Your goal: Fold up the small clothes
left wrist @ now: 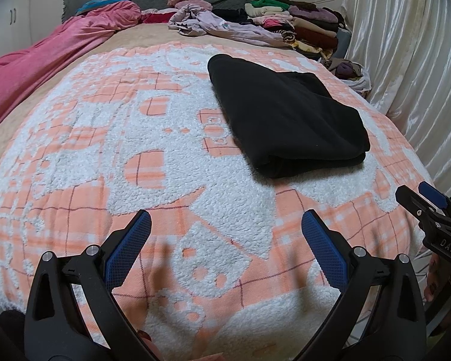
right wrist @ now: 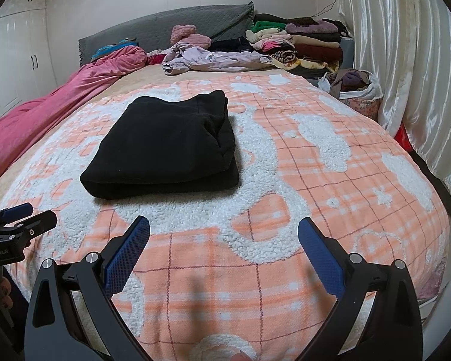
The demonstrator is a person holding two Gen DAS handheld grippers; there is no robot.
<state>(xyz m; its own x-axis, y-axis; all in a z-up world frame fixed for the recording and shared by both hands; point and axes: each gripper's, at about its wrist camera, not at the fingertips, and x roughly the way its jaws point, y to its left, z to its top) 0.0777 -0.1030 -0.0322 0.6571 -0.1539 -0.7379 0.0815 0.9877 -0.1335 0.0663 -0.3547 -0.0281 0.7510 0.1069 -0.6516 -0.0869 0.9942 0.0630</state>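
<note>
While grippers gape | black garment (right wrist: 165, 147) folded | orange-white blanket (right wrist: 315, 180)

Black folded garment (right wrist: 162, 147) lying ahead of L gripper (left wrist: 225, 231). Blanket (right wrist: 315, 180) showing orange/white plaid w/ thin red gridlines. Pink quilt (left wrist: 45, 60) lying far left. Gripper pads (right wrist: 126, 255) showing blue. Curtain (right wrist: 406, 60) hanging white at right.

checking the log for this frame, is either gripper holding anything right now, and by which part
Nothing is held. The left gripper and right gripper are both open over the blanket, and the folded black garment lies untouched ahead of them.
</note>
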